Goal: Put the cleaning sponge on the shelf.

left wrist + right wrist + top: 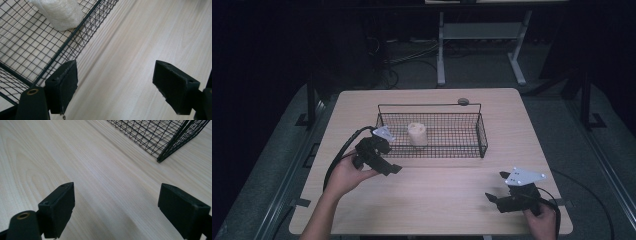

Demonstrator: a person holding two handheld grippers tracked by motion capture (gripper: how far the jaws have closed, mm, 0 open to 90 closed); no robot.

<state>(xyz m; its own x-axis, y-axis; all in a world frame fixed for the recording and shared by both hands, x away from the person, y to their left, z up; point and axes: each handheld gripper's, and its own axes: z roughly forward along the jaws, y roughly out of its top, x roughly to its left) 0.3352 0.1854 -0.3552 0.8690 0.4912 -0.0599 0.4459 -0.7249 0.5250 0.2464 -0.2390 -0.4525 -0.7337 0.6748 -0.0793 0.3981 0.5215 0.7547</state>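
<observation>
High view: white wrapped lump [417,134] upright inside wire basket [472,106], left of centre, long axis vertical, top pointing up. Basket long axis across table [432,200], parallel to near edge. Left gripper [387,162] just outside basket's near-left corner, jaws wide apart, nothing held; lump near, beyond the rim. Right gripper [497,187] at near-right table edge, jaws wide apart, empty, well apart from lump.

Left gripper [380,156], jaws spread wide and empty, held just beside the basket [482,136]; right gripper [502,191], jaws likewise spread, well apart from it.
</observation>
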